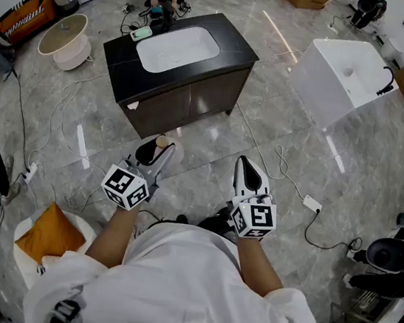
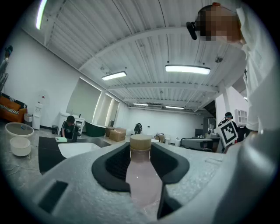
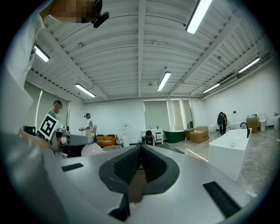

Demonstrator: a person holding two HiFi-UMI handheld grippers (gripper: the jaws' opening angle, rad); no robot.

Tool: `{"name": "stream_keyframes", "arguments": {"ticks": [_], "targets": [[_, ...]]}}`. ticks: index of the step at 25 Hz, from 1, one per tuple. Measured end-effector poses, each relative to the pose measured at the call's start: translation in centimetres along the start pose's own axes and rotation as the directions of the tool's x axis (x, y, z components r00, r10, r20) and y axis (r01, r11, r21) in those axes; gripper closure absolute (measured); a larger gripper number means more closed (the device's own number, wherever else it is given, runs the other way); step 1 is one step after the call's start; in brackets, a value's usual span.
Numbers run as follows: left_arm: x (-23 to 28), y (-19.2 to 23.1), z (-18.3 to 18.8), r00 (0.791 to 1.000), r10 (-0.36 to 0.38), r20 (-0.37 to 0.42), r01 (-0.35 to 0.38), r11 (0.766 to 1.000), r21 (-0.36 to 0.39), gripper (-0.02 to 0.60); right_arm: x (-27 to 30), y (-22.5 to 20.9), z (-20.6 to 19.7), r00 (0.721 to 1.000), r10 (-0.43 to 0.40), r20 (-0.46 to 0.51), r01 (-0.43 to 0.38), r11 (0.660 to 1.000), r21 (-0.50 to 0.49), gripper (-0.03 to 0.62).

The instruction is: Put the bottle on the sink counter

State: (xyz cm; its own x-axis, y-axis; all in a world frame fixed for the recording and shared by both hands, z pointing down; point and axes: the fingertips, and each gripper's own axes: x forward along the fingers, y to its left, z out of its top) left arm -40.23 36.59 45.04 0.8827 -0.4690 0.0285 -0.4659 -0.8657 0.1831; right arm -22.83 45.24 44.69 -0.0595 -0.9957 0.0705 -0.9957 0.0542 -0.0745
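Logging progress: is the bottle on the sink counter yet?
No: the bottle stands upright between the left gripper's jaws, pads against it, well short of the sink counter.

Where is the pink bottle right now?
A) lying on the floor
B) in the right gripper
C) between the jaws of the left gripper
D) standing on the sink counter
C: the bottle sits gripped in the left gripper, its tan cap poking up between the jaws, well short of the sink counter.

Glossy grey marble floor [image 1: 351, 163], white walls [image 2: 35, 74], ceiling strip lights [image 2: 187, 69].
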Motion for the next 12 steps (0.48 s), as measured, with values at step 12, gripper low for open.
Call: {"name": "stream_keyframes", "arguments": {"ticks": [12], "targets": [[0.0, 0.6, -0.9, 1.000, -0.008, -0.012, 0.008, 1.000, -0.007, 0.433, 1.6, 0.5, -0.3, 0.999, 0.032, 0.000, -0.032, 0.999, 0.014, 0.579]]}}
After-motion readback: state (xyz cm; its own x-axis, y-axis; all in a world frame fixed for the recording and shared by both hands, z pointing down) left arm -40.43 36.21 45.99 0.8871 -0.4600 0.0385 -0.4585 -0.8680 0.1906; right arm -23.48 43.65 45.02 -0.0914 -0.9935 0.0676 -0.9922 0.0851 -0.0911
